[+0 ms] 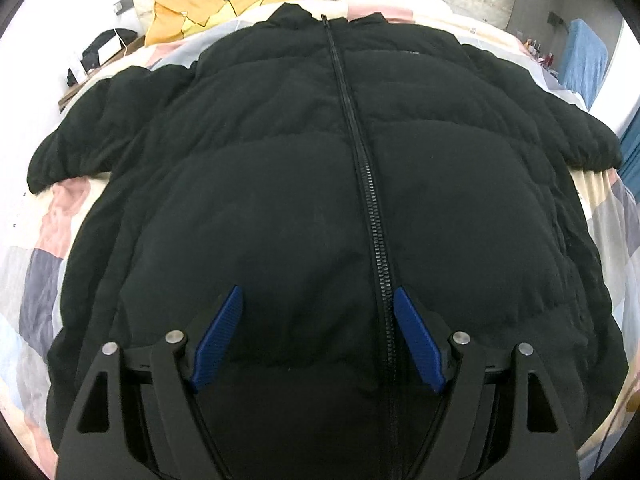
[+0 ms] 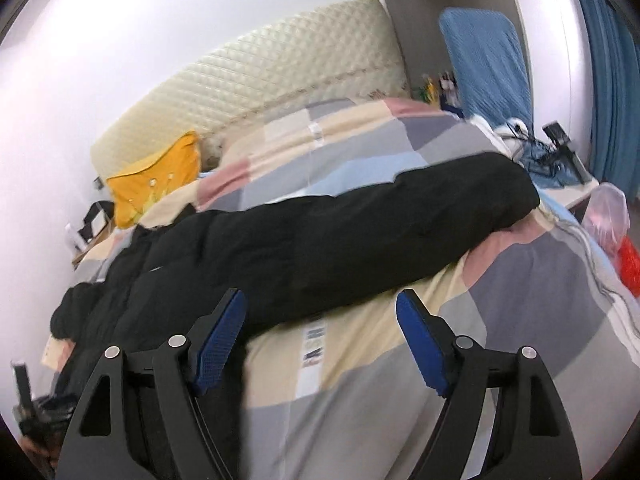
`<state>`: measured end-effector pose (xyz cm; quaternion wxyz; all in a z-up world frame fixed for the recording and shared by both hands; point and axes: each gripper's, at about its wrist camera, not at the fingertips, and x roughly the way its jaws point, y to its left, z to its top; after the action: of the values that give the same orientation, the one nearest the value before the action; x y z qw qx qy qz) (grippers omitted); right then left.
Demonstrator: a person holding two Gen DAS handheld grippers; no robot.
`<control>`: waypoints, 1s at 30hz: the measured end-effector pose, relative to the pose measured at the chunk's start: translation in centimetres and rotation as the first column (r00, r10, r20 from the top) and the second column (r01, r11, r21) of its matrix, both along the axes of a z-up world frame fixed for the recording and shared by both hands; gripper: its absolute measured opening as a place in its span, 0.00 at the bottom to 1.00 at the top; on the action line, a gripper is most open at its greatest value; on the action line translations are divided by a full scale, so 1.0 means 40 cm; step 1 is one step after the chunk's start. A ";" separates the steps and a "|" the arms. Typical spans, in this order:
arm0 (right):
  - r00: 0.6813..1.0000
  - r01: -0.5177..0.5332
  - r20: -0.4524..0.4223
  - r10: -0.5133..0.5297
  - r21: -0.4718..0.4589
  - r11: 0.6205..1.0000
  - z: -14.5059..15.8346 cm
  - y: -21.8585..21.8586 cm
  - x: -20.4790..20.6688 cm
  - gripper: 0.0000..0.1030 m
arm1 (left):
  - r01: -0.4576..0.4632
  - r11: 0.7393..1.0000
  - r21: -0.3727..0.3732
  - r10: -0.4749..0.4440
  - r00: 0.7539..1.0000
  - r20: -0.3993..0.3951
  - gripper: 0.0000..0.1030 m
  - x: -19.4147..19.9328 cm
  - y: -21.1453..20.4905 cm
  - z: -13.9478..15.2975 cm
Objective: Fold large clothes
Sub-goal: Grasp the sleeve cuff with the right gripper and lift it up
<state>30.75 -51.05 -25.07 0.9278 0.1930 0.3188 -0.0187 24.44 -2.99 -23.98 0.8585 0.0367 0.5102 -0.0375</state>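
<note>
A black puffer jacket lies face up and zipped on a patchwork bedspread, sleeves spread to both sides. Its zipper runs down the middle. My left gripper is open and empty, low over the jacket's lower front, just left of the zipper. In the right wrist view the jacket's right sleeve stretches across the bedspread. My right gripper is open and empty, at the sleeve's near edge, its left finger over the black fabric.
A yellow pillow and a quilted cream headboard are at the bed's head. A nightstand with dark items is far left. A blue-covered chair, a cluttered desk and a plastic bag stand right of the bed.
</note>
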 end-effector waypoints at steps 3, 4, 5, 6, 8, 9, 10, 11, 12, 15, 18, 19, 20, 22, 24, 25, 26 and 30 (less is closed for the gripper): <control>0.997 0.069 -0.045 -0.065 0.084 0.994 -0.066 -0.069 0.053 0.75 | -0.005 1.000 -0.007 0.005 1.000 -0.011 0.76 0.009 -0.001 -0.010; 0.995 0.086 -0.055 -0.080 0.117 0.989 -0.086 -0.089 0.065 0.75 | -0.006 1.000 -0.009 0.006 1.000 -0.013 0.76 0.010 -0.002 -0.013; 0.993 0.109 -0.070 -0.100 0.149 0.983 -0.111 -0.113 0.082 0.75 | -0.007 1.000 -0.009 0.007 1.000 -0.018 0.76 0.012 -0.003 -0.016; 0.989 0.132 -0.085 -0.119 0.167 0.977 -0.133 -0.134 0.097 0.75 | -0.008 1.000 -0.013 0.007 1.000 -0.021 0.76 0.014 -0.003 -0.019; 0.981 0.182 -0.107 -0.162 0.215 0.960 -0.172 -0.174 0.122 0.75 | -0.007 1.000 -0.013 0.007 1.000 -0.026 0.77 0.019 -0.005 -0.026; 0.977 0.203 -0.113 -0.180 0.237 0.950 -0.189 -0.192 0.130 0.75 | -0.009 1.000 -0.012 0.009 1.000 -0.028 0.77 0.021 -0.005 -0.029; 0.970 0.234 -0.122 -0.208 0.272 0.933 -0.213 -0.217 0.145 0.75 | -0.014 1.000 -0.012 0.013 0.999 -0.031 0.77 0.024 -0.007 -0.032; 0.966 0.254 -0.129 -0.226 0.294 0.921 -0.230 -0.233 0.153 0.75 | -0.016 1.000 -0.011 0.015 0.999 -0.032 0.77 0.025 -0.008 -0.034; 0.956 0.288 -0.143 -0.254 0.333 0.898 -0.253 -0.256 0.164 0.75 | -0.015 1.000 -0.009 0.015 0.999 -0.031 0.77 0.026 -0.009 -0.034; 0.939 0.343 -0.155 -0.306 0.418 0.841 -0.287 -0.297 0.192 0.75 | -0.015 1.000 -0.009 0.014 0.999 -0.030 0.77 0.026 -0.009 -0.035; 0.936 0.347 -0.109 -0.334 0.436 0.830 -0.286 -0.313 0.214 0.76 | -0.017 1.000 -0.016 0.016 0.999 -0.031 0.77 0.027 -0.007 -0.037; 0.935 0.345 -0.090 -0.343 0.454 0.822 -0.285 -0.318 0.221 0.76 | -0.016 1.000 -0.016 0.015 0.999 -0.030 0.77 0.027 -0.007 -0.037; 0.933 0.348 -0.084 -0.351 0.469 0.812 -0.285 -0.322 0.230 0.75 | -0.016 1.000 -0.015 0.015 0.999 -0.031 0.77 0.027 -0.008 -0.038; 0.930 0.345 -0.067 -0.361 0.492 0.799 -0.281 -0.328 0.244 0.74 | -0.015 1.000 -0.013 0.015 0.999 -0.029 0.77 0.028 -0.010 -0.037; 0.922 0.351 -0.043 -0.384 0.512 0.784 -0.278 -0.337 0.249 0.68 | -0.015 1.000 -0.013 0.015 0.999 -0.028 0.77 0.029 -0.010 -0.038; 0.919 0.353 -0.036 -0.392 0.519 0.778 -0.279 -0.343 0.250 0.66 | -0.016 1.000 -0.014 0.015 0.999 -0.028 0.77 0.029 -0.010 -0.039; 0.915 0.362 -0.037 -0.402 0.515 0.777 -0.278 -0.347 0.252 0.58 | -0.016 1.000 -0.017 0.015 0.999 -0.029 0.77 0.031 -0.009 -0.039; 0.906 0.400 -0.071 -0.416 0.463 0.791 -0.288 -0.372 0.250 0.33 | -0.022 0.999 -0.032 0.021 0.999 -0.029 0.77 0.038 -0.005 -0.043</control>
<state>40.76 -65.92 -36.59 0.8329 0.4750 0.2485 -0.1376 25.95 -3.19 -25.71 0.8520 0.0166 0.5220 -0.0371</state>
